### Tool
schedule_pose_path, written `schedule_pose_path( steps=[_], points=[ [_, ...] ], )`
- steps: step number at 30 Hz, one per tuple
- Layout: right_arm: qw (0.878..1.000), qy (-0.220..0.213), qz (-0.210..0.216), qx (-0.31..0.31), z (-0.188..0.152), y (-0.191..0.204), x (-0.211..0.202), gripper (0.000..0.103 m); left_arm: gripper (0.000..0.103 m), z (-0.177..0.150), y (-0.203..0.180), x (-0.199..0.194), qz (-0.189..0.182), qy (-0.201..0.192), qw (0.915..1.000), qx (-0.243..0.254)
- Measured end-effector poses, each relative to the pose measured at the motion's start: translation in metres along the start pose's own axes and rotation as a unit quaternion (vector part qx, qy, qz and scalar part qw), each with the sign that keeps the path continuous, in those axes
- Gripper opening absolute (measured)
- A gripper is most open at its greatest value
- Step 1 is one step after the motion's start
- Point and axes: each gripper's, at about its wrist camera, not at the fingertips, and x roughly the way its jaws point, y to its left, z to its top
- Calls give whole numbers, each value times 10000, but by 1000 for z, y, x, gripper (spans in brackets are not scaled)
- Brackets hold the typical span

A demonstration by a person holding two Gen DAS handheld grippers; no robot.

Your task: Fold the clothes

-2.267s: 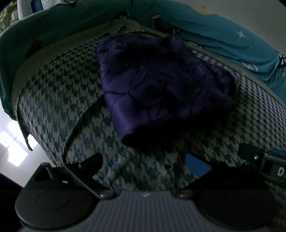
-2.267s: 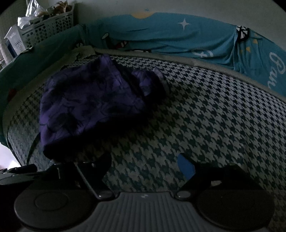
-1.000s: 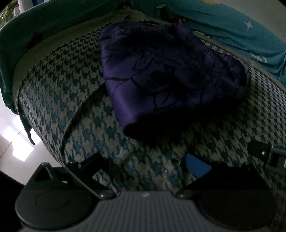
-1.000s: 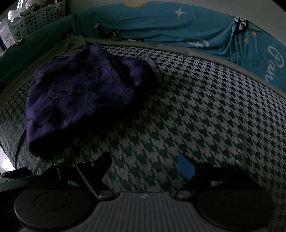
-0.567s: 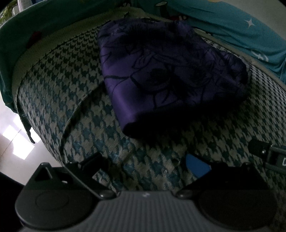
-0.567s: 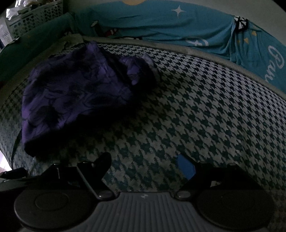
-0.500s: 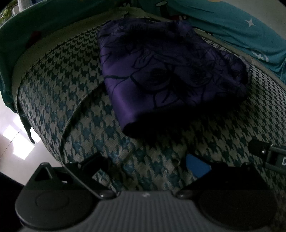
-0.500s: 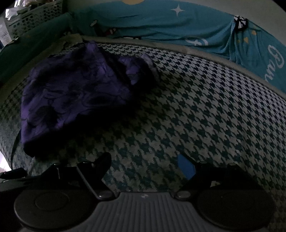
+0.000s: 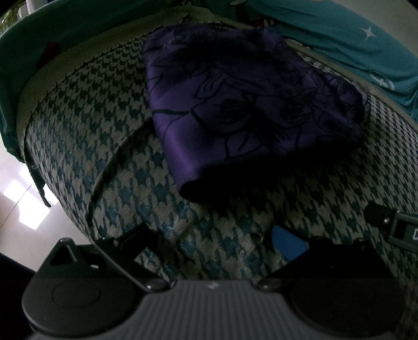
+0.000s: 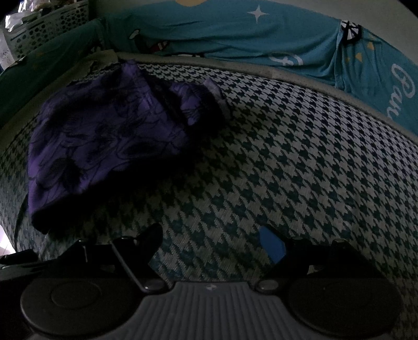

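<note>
A purple garment (image 9: pixel 235 104) with a dark flower print lies folded into a thick bundle on the houndstooth cushion (image 9: pixel 104 157). In the right wrist view the same purple garment (image 10: pixel 104 141) sits at the upper left, its loose ends bunched at the far side. My left gripper (image 9: pixel 216 238) hovers open just short of the bundle's near corner, holding nothing. My right gripper (image 10: pixel 211 240) is open too, over bare cushion (image 10: pixel 300 162) to the right of the bundle. Part of the right gripper (image 9: pixel 392 225) shows at the left view's right edge.
Teal printed cloth (image 10: pixel 235 34) drapes over the backrest behind the cushion. A white perforated basket (image 10: pixel 44 23) stands at the far left. The cushion's left edge drops to a bright floor (image 9: pixel 23 204). A dark strap (image 9: pixel 115 154) curves across the cushion.
Since about two seconds ago both views have closed in slightly on the folded bundle. Over the last second nothing has visibly moved.
</note>
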Motion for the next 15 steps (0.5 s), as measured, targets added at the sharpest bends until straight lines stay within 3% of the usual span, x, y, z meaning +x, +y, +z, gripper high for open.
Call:
schedule_pose_path(
  steps=[15],
  points=[
    [9999, 71, 87, -14, 2, 3, 6, 82, 103, 2, -2, 0, 68, 85, 9999, -43]
  ],
)
